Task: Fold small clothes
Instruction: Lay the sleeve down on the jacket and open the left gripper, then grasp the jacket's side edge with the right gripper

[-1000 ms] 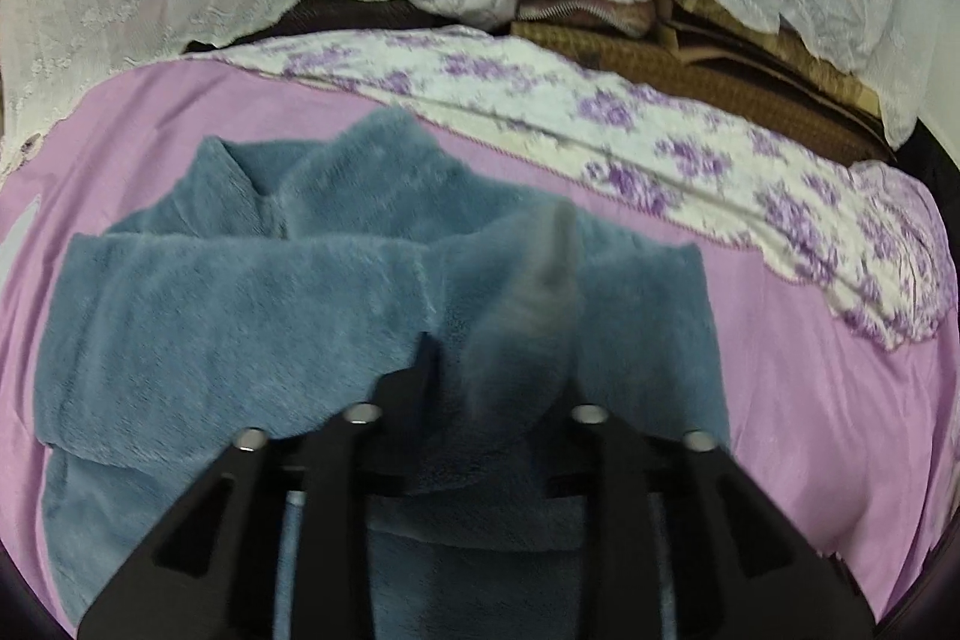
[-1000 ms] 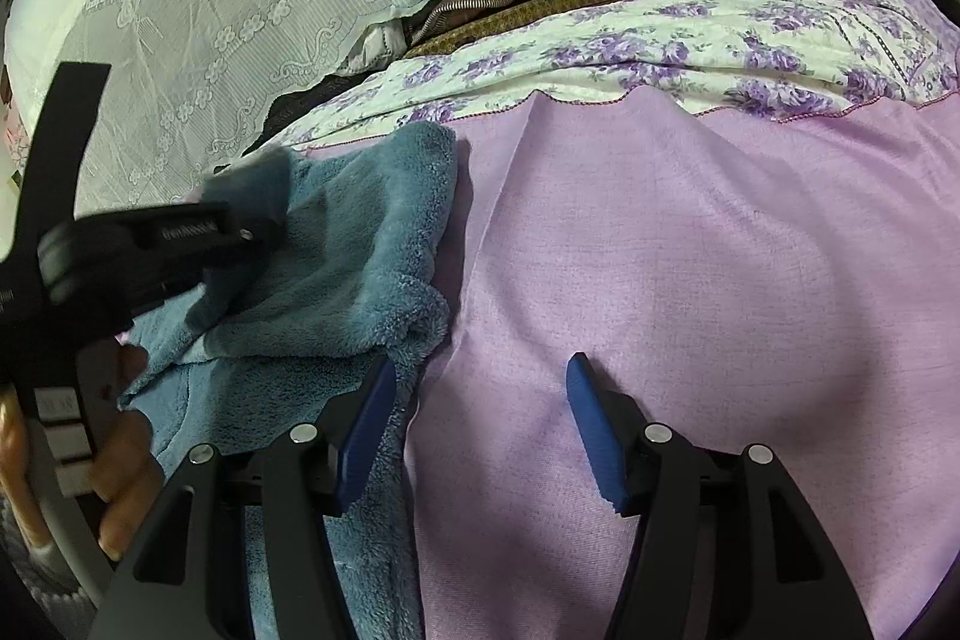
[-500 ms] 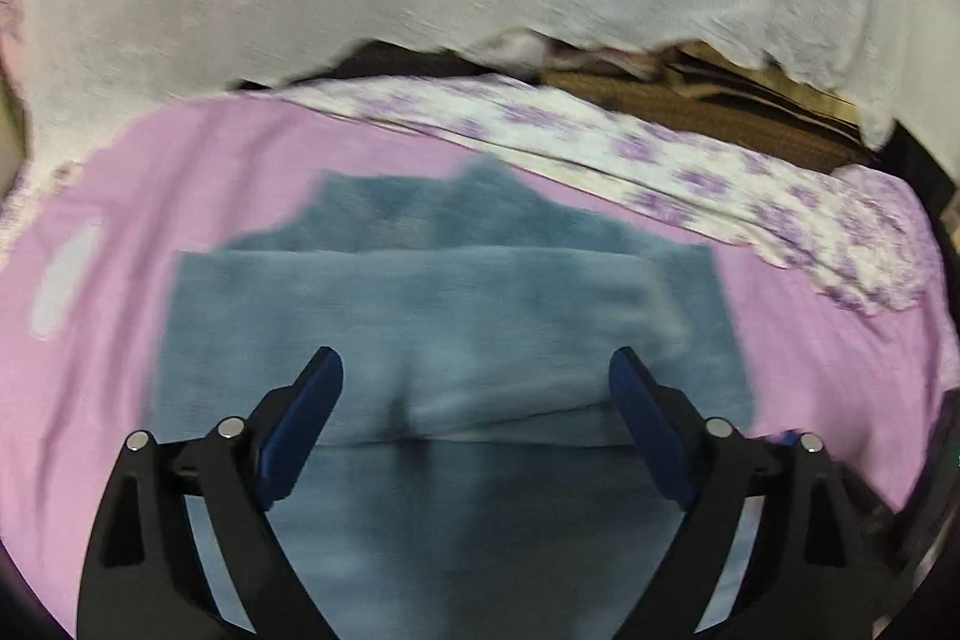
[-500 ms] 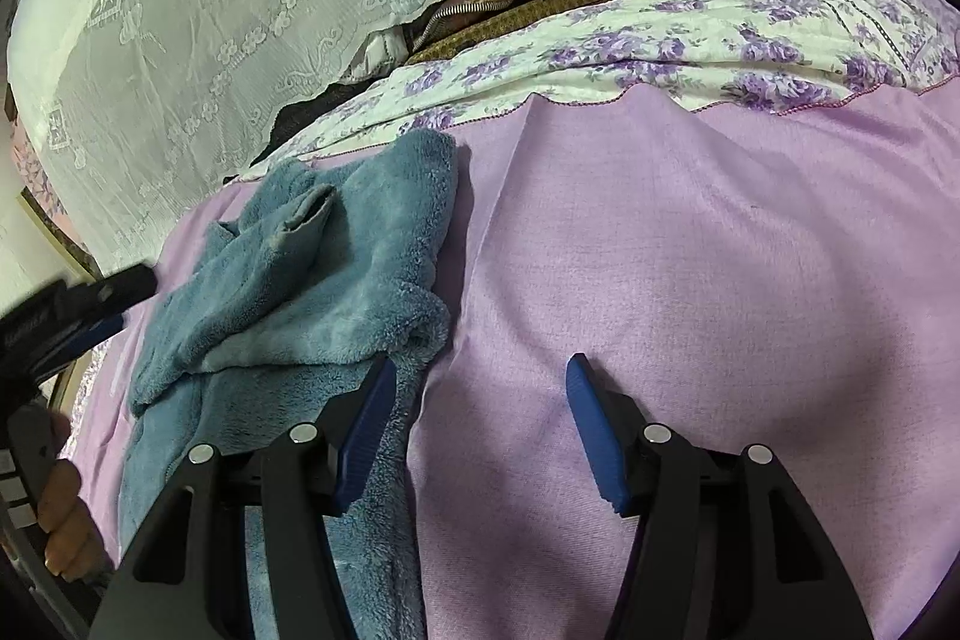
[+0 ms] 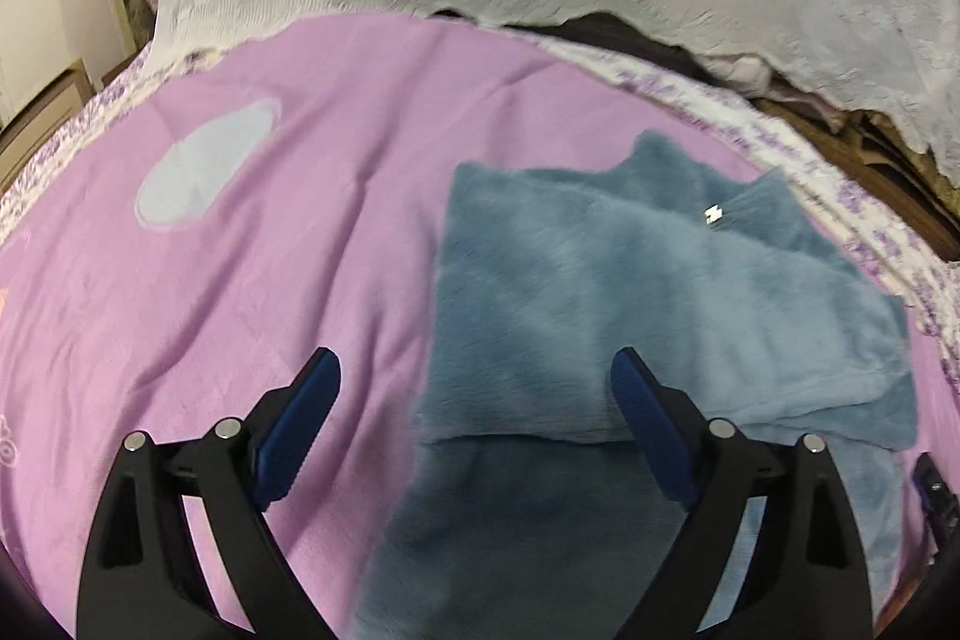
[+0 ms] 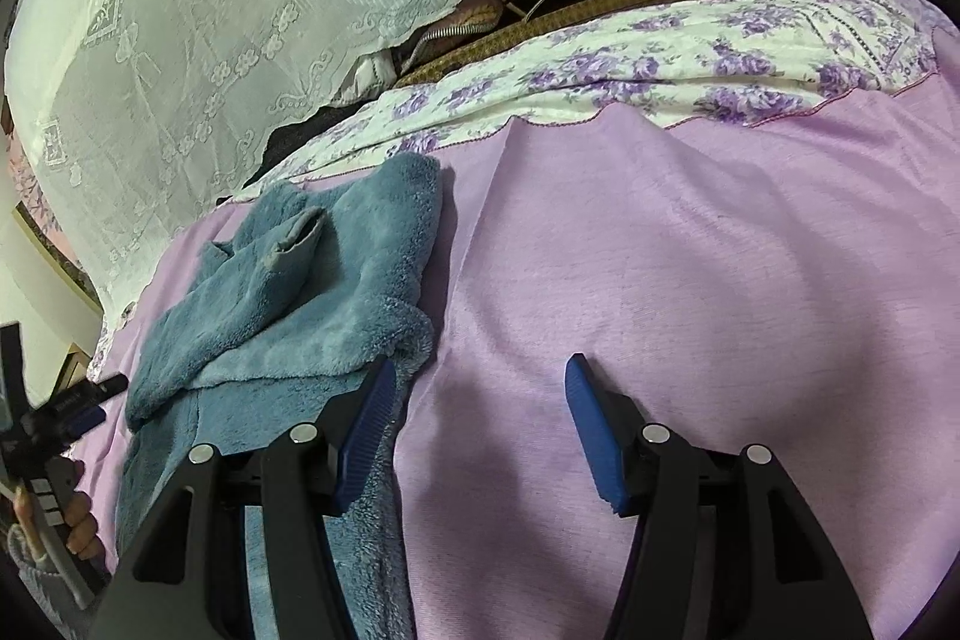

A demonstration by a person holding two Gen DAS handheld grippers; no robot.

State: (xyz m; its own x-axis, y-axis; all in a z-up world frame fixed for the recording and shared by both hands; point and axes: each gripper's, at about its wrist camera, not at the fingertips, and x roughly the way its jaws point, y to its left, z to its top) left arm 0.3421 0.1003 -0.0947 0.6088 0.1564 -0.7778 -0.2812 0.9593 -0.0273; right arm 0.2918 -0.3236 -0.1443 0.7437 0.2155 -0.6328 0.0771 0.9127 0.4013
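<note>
Left wrist view: the blue fleece garment [image 5: 630, 292] looks soft, light and floppy, best pinched at its left edge. Left tongs [image 5: 477, 424] and right tongs [image 6: 480, 436] both gape empty.

Each camera sits on a gripper, looking forward and steeply down along its fingers, close above the bed. Both views share the blue garment [image 5: 648, 292] and pink sheet [image 6: 690, 280].

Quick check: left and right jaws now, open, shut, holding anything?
Left gripper: jaws open wide, holding nothing, above the blue fleece garment.
Right gripper: jaws open, holding nothing, over the pink bedsheet.
</note>
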